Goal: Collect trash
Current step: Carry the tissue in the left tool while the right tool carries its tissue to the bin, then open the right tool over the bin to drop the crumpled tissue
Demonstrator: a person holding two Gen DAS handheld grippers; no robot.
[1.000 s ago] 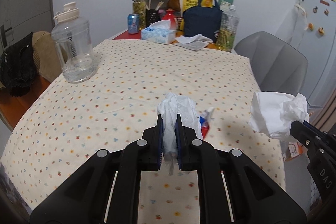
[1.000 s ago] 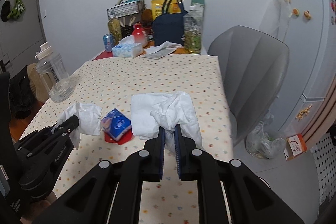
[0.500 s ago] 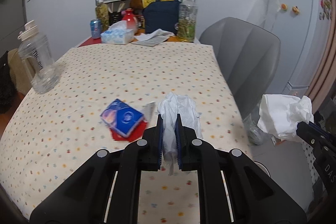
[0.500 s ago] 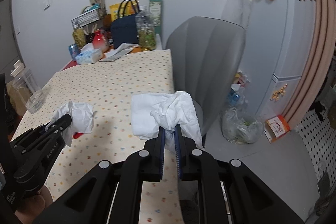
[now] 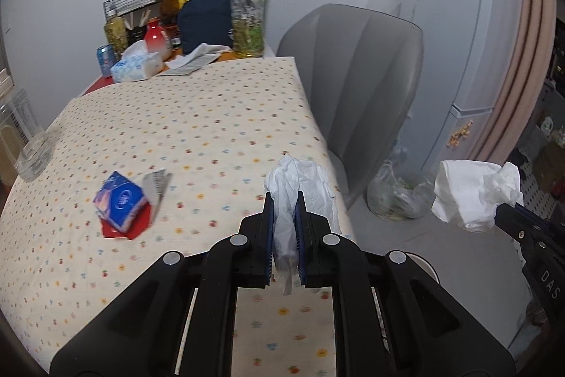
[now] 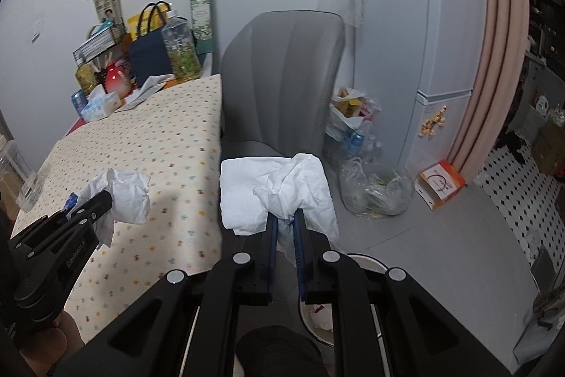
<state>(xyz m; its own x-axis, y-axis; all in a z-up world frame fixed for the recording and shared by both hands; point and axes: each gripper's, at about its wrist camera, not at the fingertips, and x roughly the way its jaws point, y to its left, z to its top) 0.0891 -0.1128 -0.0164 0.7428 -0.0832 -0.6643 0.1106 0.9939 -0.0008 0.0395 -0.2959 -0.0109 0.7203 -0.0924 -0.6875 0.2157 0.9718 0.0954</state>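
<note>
My left gripper (image 5: pixel 284 200) is shut on a small crumpled white tissue (image 5: pixel 303 189), above the right edge of the dotted tablecloth (image 5: pixel 197 129). My right gripper (image 6: pixel 284 216) is shut on a larger crumpled white tissue (image 6: pixel 272 186), out past the table's edge over the floor. Just below it shows the rim of a round white bin (image 6: pixel 367 258) with some paper inside. In the right wrist view the left gripper (image 6: pixel 102 198) and its tissue (image 6: pixel 127 193) are at the left. In the left wrist view the right gripper (image 5: pixel 503 209) and its tissue (image 5: pixel 469 189) are at the right.
A blue tissue pack (image 5: pixel 120 200) lies on a red wrapper on the table. A grey chair (image 6: pixel 282 76) stands against the table's right side. On the floor are a clear plastic bag (image 6: pixel 378 189) and an orange box (image 6: pixel 441 179), with a fridge (image 6: pixel 441 23) behind them.
Both grippers have swung to the right with their tissues still held. The view has gone from the table's middle to its right edge, the chair and the floor, and the bin has come into sight.
</note>
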